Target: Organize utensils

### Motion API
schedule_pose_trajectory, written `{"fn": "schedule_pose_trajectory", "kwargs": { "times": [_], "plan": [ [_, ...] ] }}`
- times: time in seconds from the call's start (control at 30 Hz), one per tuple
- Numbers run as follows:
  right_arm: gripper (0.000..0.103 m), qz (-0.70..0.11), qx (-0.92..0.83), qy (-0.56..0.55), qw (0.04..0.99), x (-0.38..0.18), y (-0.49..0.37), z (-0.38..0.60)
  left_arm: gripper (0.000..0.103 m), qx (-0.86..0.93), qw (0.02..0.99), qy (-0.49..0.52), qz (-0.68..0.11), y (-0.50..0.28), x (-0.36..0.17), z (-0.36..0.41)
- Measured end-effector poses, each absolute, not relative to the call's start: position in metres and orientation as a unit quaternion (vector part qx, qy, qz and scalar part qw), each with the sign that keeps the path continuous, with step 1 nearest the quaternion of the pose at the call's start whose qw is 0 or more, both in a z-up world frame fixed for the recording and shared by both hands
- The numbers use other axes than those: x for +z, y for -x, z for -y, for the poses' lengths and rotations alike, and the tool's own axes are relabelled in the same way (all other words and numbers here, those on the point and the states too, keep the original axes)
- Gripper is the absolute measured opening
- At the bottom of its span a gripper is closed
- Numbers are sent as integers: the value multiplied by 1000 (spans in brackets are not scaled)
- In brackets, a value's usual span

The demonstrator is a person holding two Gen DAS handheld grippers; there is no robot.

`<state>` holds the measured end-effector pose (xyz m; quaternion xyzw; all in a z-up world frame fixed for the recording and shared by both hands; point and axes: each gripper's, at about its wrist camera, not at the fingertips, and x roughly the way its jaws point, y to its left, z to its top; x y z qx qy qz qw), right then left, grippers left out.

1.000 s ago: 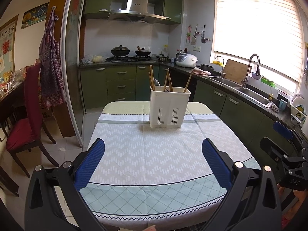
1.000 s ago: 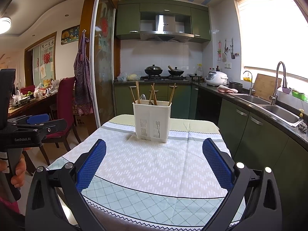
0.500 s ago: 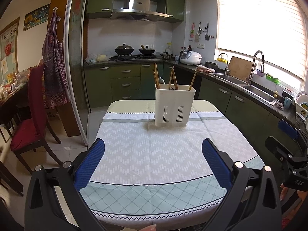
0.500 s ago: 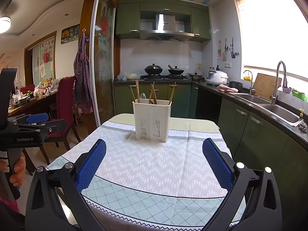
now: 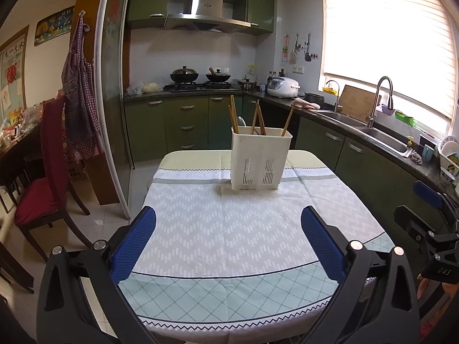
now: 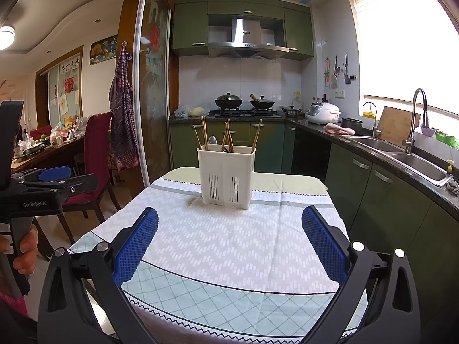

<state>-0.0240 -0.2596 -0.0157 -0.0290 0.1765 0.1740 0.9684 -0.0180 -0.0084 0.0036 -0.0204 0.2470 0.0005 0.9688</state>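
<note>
Utensils are standing in the white caddy [image 5: 260,159] on the far half of the table [image 5: 229,235]: wooden chopsticks [image 6: 204,132] and a spoon [image 6: 212,140], leaning in separate sections. Nothing is lying loose on the tablecloth, so I am judging the sorting as either complete or not yet begun; the frames alone are not settling which. I am holding my left gripper [image 5: 228,240] and my right gripper [image 6: 229,243] above the near edge, well apart from the caddy, both with jaws spread wide and carrying nothing.
</note>
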Motion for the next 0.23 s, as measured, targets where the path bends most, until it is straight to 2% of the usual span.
{"fn": "schedule_pose_trajectory", "kwargs": {
  "times": [0.23],
  "plan": [
    [98,-185,173,30,967,-22,17,256,96,6,966,21,-259,12,-2,6]
  ]
}}
